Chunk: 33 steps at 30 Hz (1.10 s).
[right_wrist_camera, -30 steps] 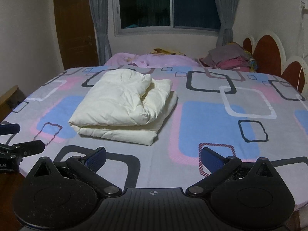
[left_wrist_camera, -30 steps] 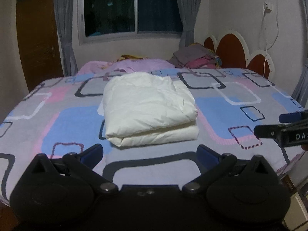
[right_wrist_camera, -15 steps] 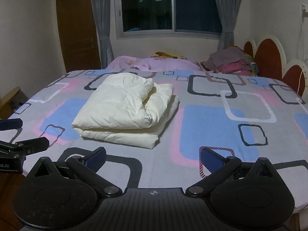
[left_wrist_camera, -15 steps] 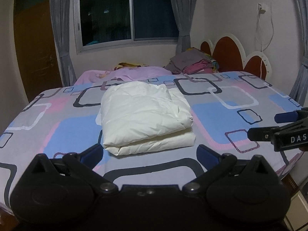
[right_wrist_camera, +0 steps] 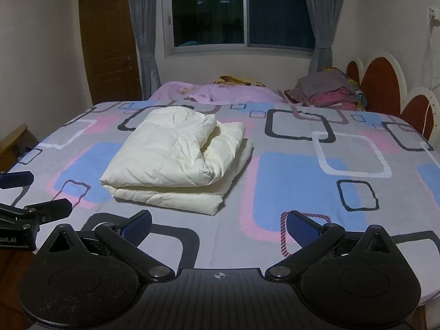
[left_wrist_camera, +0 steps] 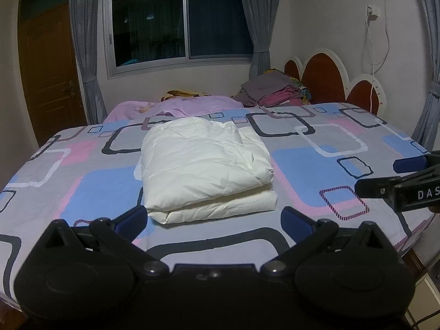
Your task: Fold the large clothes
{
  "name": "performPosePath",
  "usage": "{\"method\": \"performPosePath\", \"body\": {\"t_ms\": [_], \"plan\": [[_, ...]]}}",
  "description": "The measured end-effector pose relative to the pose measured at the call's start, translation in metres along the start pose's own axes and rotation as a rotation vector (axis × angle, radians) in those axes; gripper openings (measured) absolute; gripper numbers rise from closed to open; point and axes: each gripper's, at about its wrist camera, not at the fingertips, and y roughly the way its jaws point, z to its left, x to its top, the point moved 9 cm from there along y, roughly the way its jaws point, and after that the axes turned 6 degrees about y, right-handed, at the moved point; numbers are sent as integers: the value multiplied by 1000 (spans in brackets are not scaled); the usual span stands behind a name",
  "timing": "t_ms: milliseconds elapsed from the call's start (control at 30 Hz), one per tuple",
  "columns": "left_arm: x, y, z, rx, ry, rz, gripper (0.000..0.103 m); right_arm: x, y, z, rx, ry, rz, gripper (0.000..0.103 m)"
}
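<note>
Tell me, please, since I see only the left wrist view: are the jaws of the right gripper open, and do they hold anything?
Observer: In the right wrist view the right gripper has its jaws wide apart with nothing between them, short of the folded cream padded garment.
Operator: Is the right side of the garment tidy?
Observer: Not fully. There the top fold gapes, and the lower layers stick out past it.
Operator: Is anything beside the bed with the patterned sheet, on the left?
Observer: A light wooden piece of furniture stands by that edge. What it is, I cannot tell.
</note>
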Motion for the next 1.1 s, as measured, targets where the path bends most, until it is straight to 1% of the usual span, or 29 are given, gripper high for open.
{"method": "performPosePath", "body": {"t_ms": [1100], "plan": [[-1, 0, 7, 6, -9, -16, 103, 0, 1, 2, 14, -12, 0, 103]]}}
